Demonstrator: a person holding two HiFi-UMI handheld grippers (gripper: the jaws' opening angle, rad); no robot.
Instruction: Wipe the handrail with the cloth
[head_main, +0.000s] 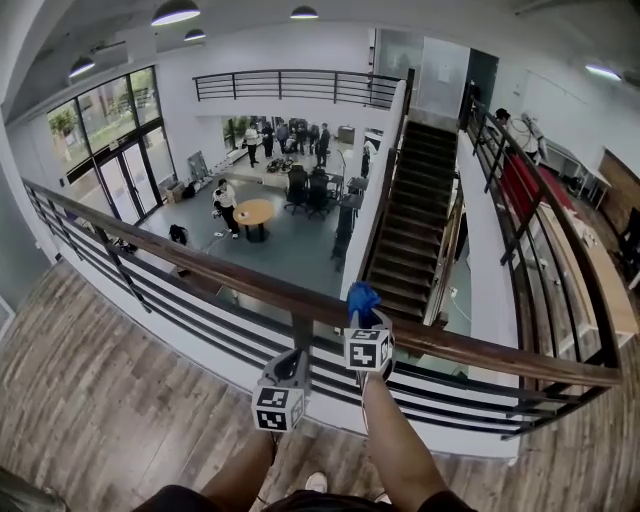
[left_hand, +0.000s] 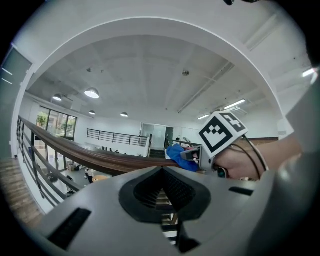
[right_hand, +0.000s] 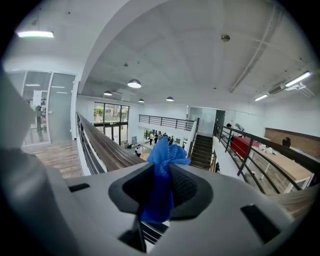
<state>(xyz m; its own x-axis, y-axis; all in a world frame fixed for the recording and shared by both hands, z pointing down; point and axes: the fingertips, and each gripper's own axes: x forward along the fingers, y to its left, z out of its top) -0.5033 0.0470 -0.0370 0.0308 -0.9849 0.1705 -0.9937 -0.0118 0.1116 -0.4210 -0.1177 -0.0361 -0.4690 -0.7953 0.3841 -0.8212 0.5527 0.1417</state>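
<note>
The right hand-held gripper (head_main: 363, 320) pinches the cloth (head_main: 362, 298) right at the rail (head_main: 200, 268). The rail runs sideways, long to its left. The left hand-held gripper (head_main: 292, 372) is pressed together, empty.

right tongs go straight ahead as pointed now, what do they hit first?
Probably nothing near. The right gripper, shut on the blue cloth, points into open air toward the far stairs; the handrail runs off at its left. Depth unclear: the cloth tip may brush the rail.

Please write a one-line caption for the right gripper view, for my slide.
Right gripper shut on a blue cloth, the wooden handrail running away at its left.
</note>
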